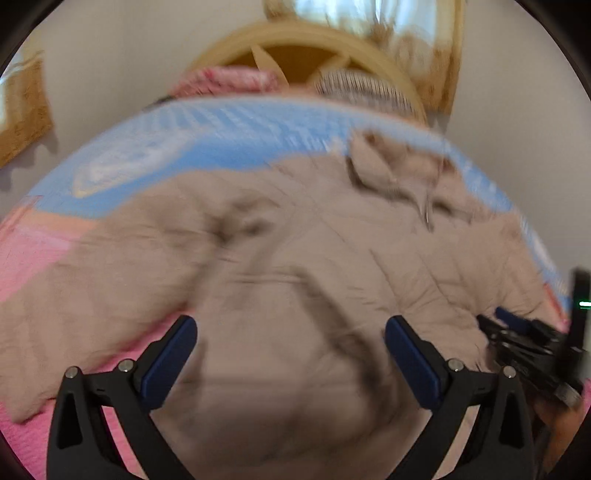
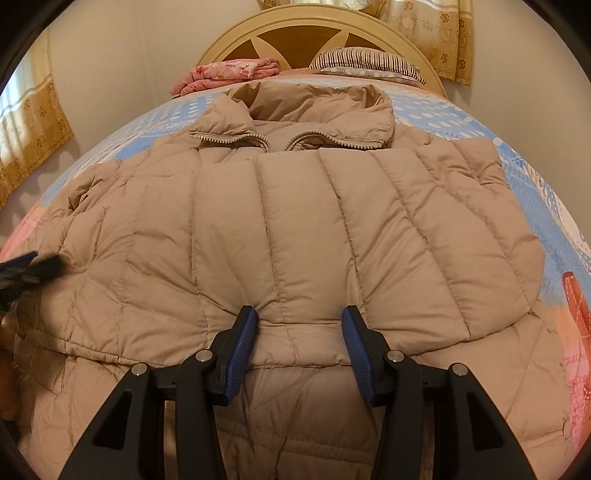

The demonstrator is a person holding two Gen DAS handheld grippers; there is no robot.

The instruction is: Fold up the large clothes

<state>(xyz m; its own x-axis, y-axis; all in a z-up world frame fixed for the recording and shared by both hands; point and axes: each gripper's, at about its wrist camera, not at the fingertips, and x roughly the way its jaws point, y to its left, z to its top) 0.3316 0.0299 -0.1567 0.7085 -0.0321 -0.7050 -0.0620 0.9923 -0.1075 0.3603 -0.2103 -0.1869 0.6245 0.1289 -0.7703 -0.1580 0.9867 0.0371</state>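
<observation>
A large beige quilted down jacket [image 2: 280,229] lies on the bed, its collar and open zipper toward the headboard, its lower part folded up over the chest. My right gripper [image 2: 299,328] is partly closed on the folded hem edge, padding bulging between its blue pads [image 2: 243,347]. My left gripper [image 1: 290,343] is open and empty, hovering over the jacket [image 1: 280,258] in a blurred view. The right gripper also shows at the right edge of the left wrist view [image 1: 524,339]. The left gripper shows at the left edge of the right wrist view [image 2: 33,269].
The bed has a blue, pink and orange patterned sheet [image 2: 546,206]. A folded pink blanket [image 2: 229,74] and a striped pillow [image 2: 365,61] lie by the round wooden headboard [image 2: 303,33]. Yellow curtains [image 2: 443,37] hang behind and at left.
</observation>
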